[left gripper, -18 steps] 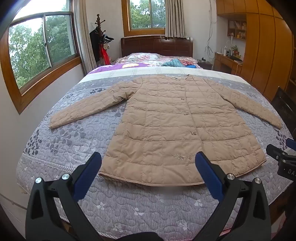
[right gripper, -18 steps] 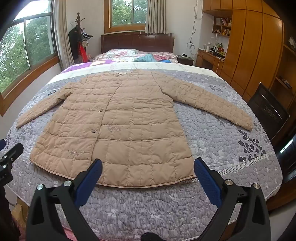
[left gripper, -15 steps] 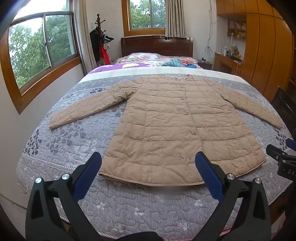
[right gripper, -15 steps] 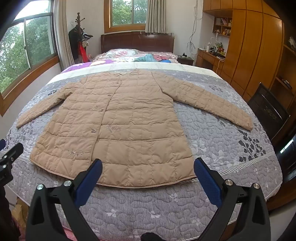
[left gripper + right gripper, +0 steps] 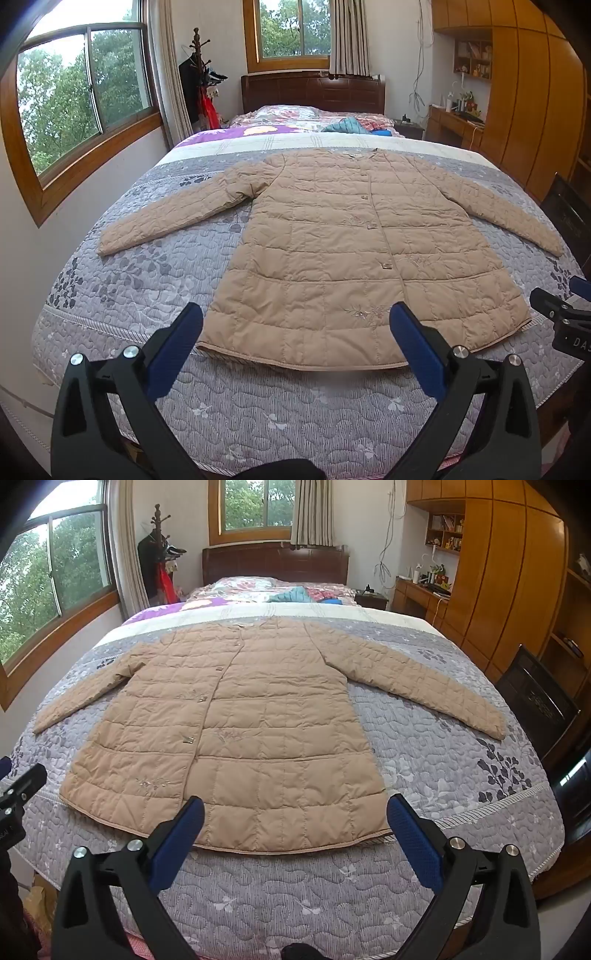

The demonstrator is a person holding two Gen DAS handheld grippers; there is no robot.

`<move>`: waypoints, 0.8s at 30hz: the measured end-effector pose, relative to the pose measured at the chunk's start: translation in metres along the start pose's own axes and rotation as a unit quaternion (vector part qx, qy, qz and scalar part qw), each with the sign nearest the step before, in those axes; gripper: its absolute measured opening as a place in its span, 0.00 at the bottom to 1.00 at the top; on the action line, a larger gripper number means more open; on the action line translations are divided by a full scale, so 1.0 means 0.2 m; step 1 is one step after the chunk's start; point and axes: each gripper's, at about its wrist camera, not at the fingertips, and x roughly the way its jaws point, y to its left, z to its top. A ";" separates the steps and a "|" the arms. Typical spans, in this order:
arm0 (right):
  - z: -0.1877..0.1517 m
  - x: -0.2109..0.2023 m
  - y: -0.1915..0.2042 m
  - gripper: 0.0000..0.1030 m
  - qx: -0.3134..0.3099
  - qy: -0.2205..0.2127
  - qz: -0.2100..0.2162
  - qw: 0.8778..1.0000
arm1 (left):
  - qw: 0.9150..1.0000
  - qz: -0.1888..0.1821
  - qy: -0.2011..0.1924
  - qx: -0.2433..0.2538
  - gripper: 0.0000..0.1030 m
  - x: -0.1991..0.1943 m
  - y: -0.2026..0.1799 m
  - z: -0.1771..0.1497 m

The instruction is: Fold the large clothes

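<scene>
Tan quilted fabric is seen spread flat across the bed: a long padded coat [image 5: 343, 258], front side up and buttoned, is laid on a grey floral bedspread [image 5: 155, 280], with its collar toward twelve o'clock and its hem toward six o'clock. Both sleeves are stretched outward, one toward nine o'clock and one toward three o'clock.

In the left wrist view, the left gripper [image 5: 295, 325] is held above the foot of the bed with its jaws spread wide and nothing between them. The coat's hem is framed by the two blue pads: the hem's nine-o'clock corner lies just beside the pad [image 5: 173, 354] at seven o'clock, while the pad at five o'clock overlaps the hem right of the button line. No contact with the fabric can be confirmed. Part of the other tool is visible at three o'clock.

In the right wrist view, the right gripper [image 5: 295, 808] is likewise released, its jaws wide apart and holding nothing. The hem's three-o'clock corner is seen just beside the pad [image 5: 415, 840] at five o'clock, and the coat [image 5: 236, 731] extends away toward twelve o'clock. A wooden wardrobe [image 5: 517, 590] stands at two o'clock.
</scene>
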 end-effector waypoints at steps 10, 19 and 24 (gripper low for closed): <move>0.00 0.00 0.00 0.96 0.000 0.000 0.000 1.000 | 1.000 0.000 0.000 0.000 0.97 0.00 0.00 0.00; 0.01 -0.01 -0.02 0.96 0.000 0.000 0.000 1.000 | 1.000 0.000 0.001 -0.001 0.97 0.00 0.00 0.00; 0.01 0.00 0.00 0.96 0.000 0.000 0.000 1.000 | 1.000 0.000 0.001 -0.001 0.97 0.00 0.00 0.00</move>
